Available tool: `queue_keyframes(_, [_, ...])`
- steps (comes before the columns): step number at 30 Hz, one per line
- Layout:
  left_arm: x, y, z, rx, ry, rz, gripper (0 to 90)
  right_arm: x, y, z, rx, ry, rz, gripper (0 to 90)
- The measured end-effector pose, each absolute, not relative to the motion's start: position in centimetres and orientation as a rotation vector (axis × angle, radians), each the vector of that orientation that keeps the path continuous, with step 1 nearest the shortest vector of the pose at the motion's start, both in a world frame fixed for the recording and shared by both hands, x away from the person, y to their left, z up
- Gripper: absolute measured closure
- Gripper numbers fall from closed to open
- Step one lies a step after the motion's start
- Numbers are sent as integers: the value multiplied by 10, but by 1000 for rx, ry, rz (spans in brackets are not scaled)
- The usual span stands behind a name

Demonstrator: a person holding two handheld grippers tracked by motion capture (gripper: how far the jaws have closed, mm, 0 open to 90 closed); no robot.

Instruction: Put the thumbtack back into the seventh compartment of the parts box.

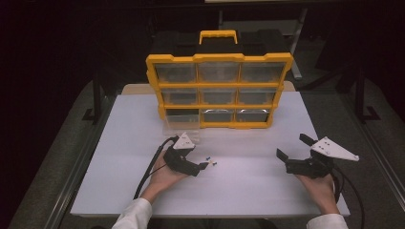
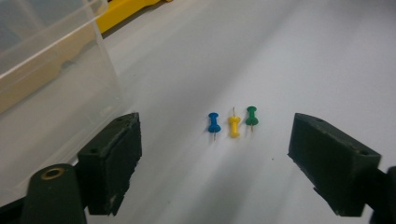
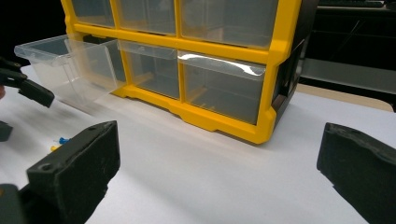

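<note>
Three push pins lie side by side on the white table: a blue pin point(image 2: 214, 123), a yellow pin point(image 2: 234, 126) and a green pin point(image 2: 251, 116). From above they show as tiny specks point(image 1: 210, 161). My left gripper point(image 2: 215, 150) is low over the table with its jaws open, and the pins lie just ahead of the gap, untouched. In the high view the left gripper point(image 1: 202, 166) points right at the pins. My right gripper point(image 1: 293, 146) is held at the table's right with its jaws wide open and nothing between them.
A yellow organizer point(image 1: 219, 85) with clear drawers stands upright at the back of the table. Its bottom-left clear drawer point(image 1: 181, 123) is pulled out, close to the left gripper's left jaw point(image 2: 51, 60). The white tabletop point(image 1: 248, 191) lies bare in front.
</note>
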State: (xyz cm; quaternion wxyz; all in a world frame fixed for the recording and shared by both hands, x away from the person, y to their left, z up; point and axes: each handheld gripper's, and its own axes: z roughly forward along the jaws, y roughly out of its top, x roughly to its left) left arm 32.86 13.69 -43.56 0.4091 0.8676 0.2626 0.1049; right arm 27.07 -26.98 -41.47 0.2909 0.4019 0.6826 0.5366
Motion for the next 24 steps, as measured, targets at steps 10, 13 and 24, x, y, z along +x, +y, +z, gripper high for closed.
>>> queue_keyframes(10, [336, 130, -445, 2193, 681, 278, 269, 271, -269, -415, 1068, 1825, 1416, 0])
queue_keyframes(13, [337, 128, -447, 2196, 683, 286, 367, 271, -269, -415, 1067, 1826, 1414, 0])
queue_keyframes(24, [340, 125, -446, 2209, 668, 297, 497, 270, -269, -415, 1060, 1830, 1410, 0])
